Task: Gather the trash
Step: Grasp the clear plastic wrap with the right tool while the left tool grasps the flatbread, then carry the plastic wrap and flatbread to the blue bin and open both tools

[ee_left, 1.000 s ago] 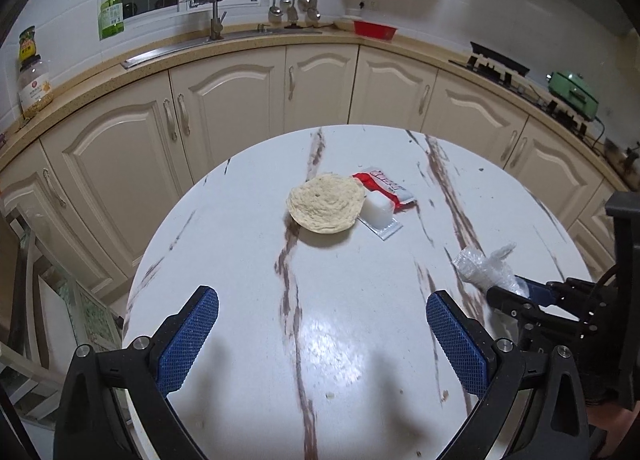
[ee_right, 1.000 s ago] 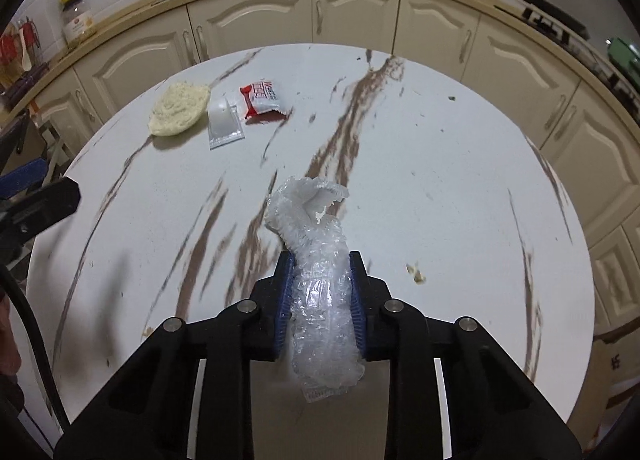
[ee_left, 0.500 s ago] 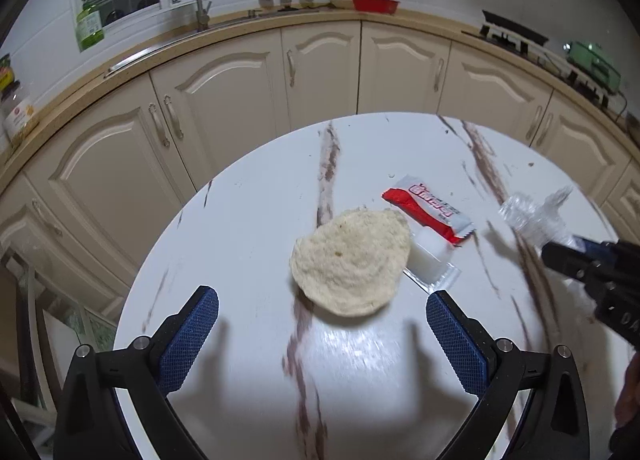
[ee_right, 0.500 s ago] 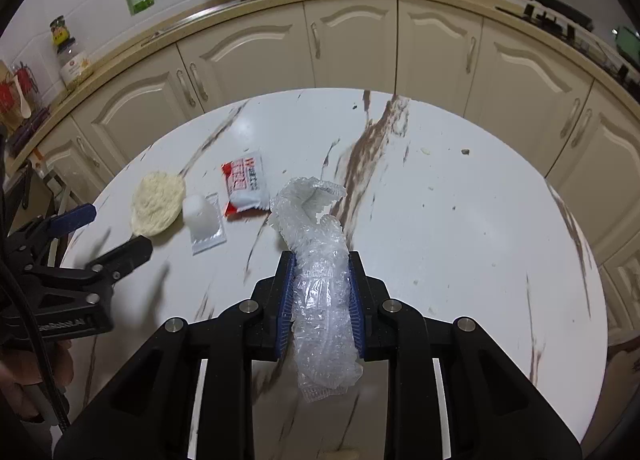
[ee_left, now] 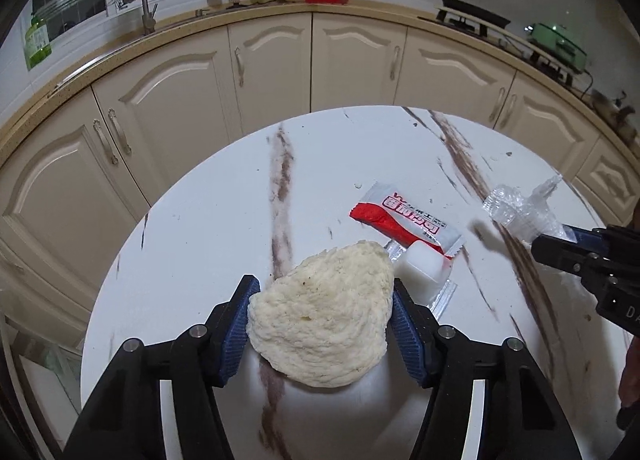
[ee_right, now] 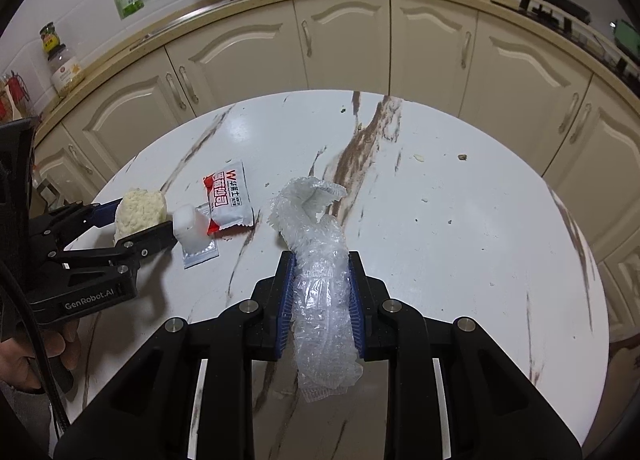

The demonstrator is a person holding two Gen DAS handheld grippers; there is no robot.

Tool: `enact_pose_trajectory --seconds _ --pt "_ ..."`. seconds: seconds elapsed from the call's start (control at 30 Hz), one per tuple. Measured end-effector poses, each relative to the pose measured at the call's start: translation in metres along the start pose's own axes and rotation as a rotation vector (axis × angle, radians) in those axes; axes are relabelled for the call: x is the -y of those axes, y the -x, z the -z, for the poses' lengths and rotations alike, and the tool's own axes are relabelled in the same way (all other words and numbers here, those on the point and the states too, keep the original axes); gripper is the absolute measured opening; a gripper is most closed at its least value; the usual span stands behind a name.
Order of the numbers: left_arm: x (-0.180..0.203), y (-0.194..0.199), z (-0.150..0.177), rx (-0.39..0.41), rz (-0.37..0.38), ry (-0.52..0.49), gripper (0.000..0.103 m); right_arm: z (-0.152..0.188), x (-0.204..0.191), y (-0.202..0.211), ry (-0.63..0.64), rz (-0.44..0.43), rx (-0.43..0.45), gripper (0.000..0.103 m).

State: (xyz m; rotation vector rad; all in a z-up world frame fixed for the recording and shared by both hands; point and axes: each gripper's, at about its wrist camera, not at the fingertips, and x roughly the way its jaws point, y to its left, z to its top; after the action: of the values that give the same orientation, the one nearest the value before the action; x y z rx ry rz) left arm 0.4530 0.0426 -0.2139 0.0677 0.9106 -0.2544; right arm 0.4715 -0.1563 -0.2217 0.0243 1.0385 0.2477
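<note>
The round marble-patterned counter (ee_right: 460, 244) is filling the lower part of both wrist views, with cream kitchen cabinets (ee_left: 168, 108) curving across the upper frame behind it.

The right gripper (ee_right: 320, 296) is sitting at lower centre of its own view, its jaws clamped on a crumpled clear plastic bag (ee_right: 320, 260) whose loose end is standing up above the blue pads toward frame centre. That piece of trash is judged already collected and is being carried.

The left gripper (ee_left: 320, 320) is occupying the lower centre of its view, and its jaws are closing around a pale, rough flatbread piece (ee_left: 324, 316). The bread is lying between the blue pads; the left pad appears to be touching its edge, and the right pad is meeting its right rim. In the right wrist view the same gripper (ee_right: 138, 220) is showing at middle left, bracketing the bread (ee_right: 140, 210).

Just right of the bread, a small white jelly cup (ee_left: 420, 272) in clear film is lying touching a red-and-white snack wrapper (ee_left: 404, 218); both are resting on the counter, uncollected.

Step in hand: securing the bread. The next move is calling for a firm but gentle squeeze, since the bread looks soft and crumbly, then a clean lift clear of the neighbouring cup.
</note>
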Motion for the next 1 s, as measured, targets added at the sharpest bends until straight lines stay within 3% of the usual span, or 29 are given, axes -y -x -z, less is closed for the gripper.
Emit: enact_pose_trajectory --seconds 0.2,0.5,1.0 --pt "-0.006 0.0 0.005 0.013 0.0 0.045 0.057 0.004 -0.001 0.014 -0.006 0.005 0.014 0.023" --pt "0.002 0.051 0.037 0.084 0.005 0.075 0.057 0.017 0.001 0.059 -0.016 0.005 0.075 0.023" --pt "0.103 0.155 0.068 0.238 0.078 -0.047 0.057 0.061 0.051 0.177 -0.11 0.039 0.257 0.023"
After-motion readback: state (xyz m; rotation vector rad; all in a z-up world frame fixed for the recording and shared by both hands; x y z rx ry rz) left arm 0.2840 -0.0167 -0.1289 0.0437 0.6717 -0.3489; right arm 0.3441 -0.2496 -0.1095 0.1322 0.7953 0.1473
